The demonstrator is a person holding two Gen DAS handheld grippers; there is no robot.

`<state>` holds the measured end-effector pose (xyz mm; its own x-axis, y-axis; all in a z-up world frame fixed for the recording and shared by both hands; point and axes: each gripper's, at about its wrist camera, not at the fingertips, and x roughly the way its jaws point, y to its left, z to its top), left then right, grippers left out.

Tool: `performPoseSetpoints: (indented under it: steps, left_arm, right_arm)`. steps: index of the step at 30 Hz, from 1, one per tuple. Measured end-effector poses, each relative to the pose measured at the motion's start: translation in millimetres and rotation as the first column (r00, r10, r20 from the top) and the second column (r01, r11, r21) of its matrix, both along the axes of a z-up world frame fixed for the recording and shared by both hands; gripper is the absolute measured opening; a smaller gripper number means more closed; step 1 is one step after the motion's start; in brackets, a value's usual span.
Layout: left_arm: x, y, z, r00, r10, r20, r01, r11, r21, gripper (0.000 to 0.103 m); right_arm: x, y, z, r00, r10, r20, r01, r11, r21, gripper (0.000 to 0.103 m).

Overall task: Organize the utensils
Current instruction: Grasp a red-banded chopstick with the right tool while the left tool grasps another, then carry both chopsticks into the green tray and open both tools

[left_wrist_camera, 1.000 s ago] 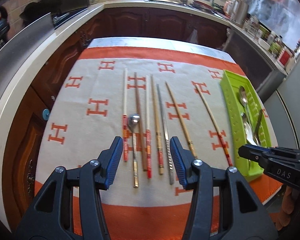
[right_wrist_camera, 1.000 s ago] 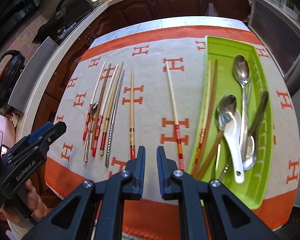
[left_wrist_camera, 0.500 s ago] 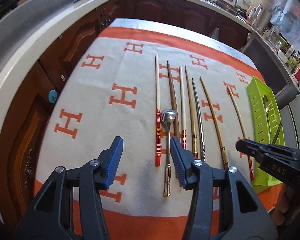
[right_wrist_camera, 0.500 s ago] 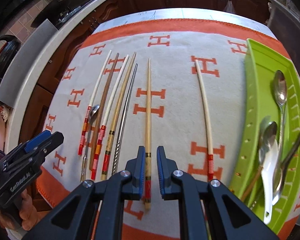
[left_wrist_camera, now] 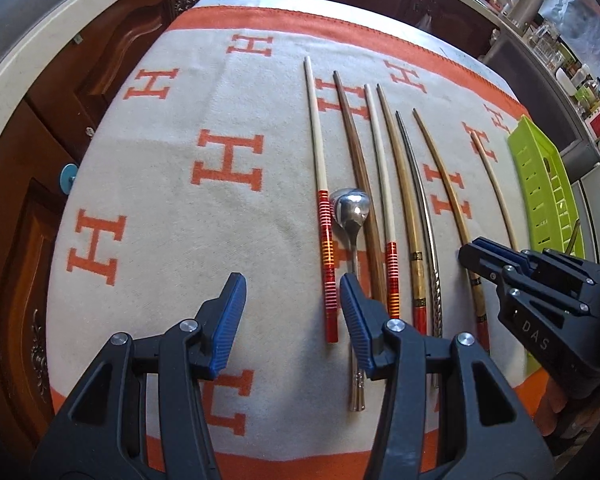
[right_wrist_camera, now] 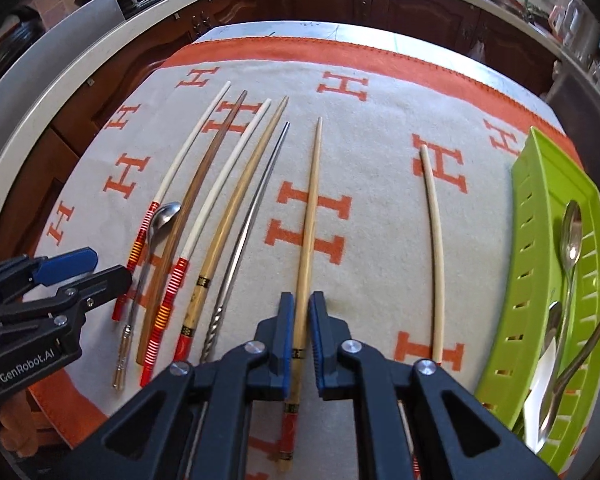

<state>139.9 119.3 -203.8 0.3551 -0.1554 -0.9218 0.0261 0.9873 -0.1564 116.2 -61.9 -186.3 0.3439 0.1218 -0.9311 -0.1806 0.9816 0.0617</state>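
Grippers have both shifted left since a second ago. Your right gripper point(right_wrist_camera: 300, 336) now straddles the lone bamboo chopstick point(right_wrist_camera: 309, 216), jaws nearly closed around it, grip not confirmed. Your left gripper point(left_wrist_camera: 292, 320) hangs wide open, empty, by the red-banded chopstick point(left_wrist_camera: 325, 240) and spoon point(left_wrist_camera: 351, 216). Green tray point(right_wrist_camera: 540, 216) sits far right: next drop-off, likely.

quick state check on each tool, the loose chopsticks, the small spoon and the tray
left tool: open, above the cloth, holding nothing
right tool: nearly shut astride a bamboo chopstick
small spoon: flat on the cloth among chopsticks
metal chopstick: flat on the cloth
green tray: holds spoons
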Motion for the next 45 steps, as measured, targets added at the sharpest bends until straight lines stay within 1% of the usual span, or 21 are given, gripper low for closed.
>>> performPoseSetpoints:
  steps: [4, 8, 11, 14, 18, 20, 22, 23, 24, 27, 31, 35, 38, 41, 45]
  left_arm:
    - [5, -9, -1, 1.000, -0.025, 0.004, 0.025, 0.999, 0.033, 0.046]
    - [12, -11, -2, 1.000, -0.014, 0.003, 0.013, 0.998, 0.068, 0.045]
    - [21, -15, -5, 1.000, -0.005, 0.010, 0.003, 0.991, 0.133, 0.045]
    - [32, -19, -6, 1.000, -0.006, 0.012, 0.004, 0.988, 0.153, 0.046]
    - [45, -19, -6, 1.000, 0.010, 0.004, -0.010, 0.989, 0.146, 0.045]
    - [48, -20, -5, 1.000, 0.021, 0.002, -0.021, 0.990, 0.143, 0.042]
    - [48, -21, -4, 1.000, 0.022, 0.009, -0.023, 0.990, 0.137, 0.025]
    - [48, -22, -3, 1.000, 0.027, 0.010, -0.028, 0.990, 0.137, 0.008]
    - [48, -21, -2, 0.999, 0.035, 0.004, -0.035, 0.992, 0.125, 0.004]
    - [42, -15, -1, 0.999, 0.054, 0.001, -0.054, 0.996, 0.069, 0.004]
    - [29, -5, 0, 0.997, 0.082, -0.013, -0.082, 0.997, 0.005, 0.004]
    - [14, -2, 10, 0.996, 0.084, 0.001, -0.084, 0.996, -0.015, 0.004]
    - [0, -7, 23, 0.998, 0.064, 0.021, -0.063, 0.998, -0.022, 0.004]
    - [-13, -19, 39, 0.998, 0.033, 0.048, -0.032, 0.999, -0.022, 0.004]
    - [-27, -44, 62, 0.996, -0.028, 0.090, 0.030, 0.999, -0.023, 0.004]
  right_arm:
    - [-1, -8, 0, 1.000, -0.022, -0.016, 0.023, 0.999, 0.047, 0.007]
    - [-6, -13, 0, 0.999, -0.036, -0.029, 0.038, 0.997, 0.074, 0.007]
    - [-8, -14, -1, 0.999, -0.035, -0.030, 0.038, 0.996, 0.082, 0.007]
    - [-8, -16, -1, 0.999, -0.042, -0.030, 0.044, 0.994, 0.096, 0.007]
    - [-8, -20, -2, 0.998, -0.052, -0.039, 0.057, 0.991, 0.123, 0.006]
    - [-10, -26, -2, 0.997, -0.063, -0.047, 0.070, 0.986, 0.154, 0.006]
    - [-10, -30, -3, 0.995, -0.076, -0.058, 0.086, 0.978, 0.188, 0.006]
    - [-11, -32, -3, 0.995, -0.080, -0.062, 0.091, 0.976, 0.200, 0.006]
    - [-12, -35, -3, 0.994, -0.084, -0.070, 0.097, 0.970, 0.221, 0.006]
    - [-15, -40, -3, 0.992, -0.091, -0.085, 0.111, 0.959, 0.262, 0.006]
    - [-23, -44, 4, 0.992, -0.100, -0.073, 0.117, 0.951, 0.285, 0.006]
    - [-32, -51, 18, 0.992, -0.116, -0.049, 0.126, 0.942, 0.310, 0.006]
    - [-40, -58, 32, 0.991, -0.133, -0.019, 0.132, 0.935, 0.331, 0.006]
    - [-48, -67, 44, 0.988, -0.152, 0.008, 0.140, 0.928, 0.346, 0.006]
    - [-63, -88, 61, 0.980, -0.193, 0.043, 0.164, 0.914, 0.370, 0.006]
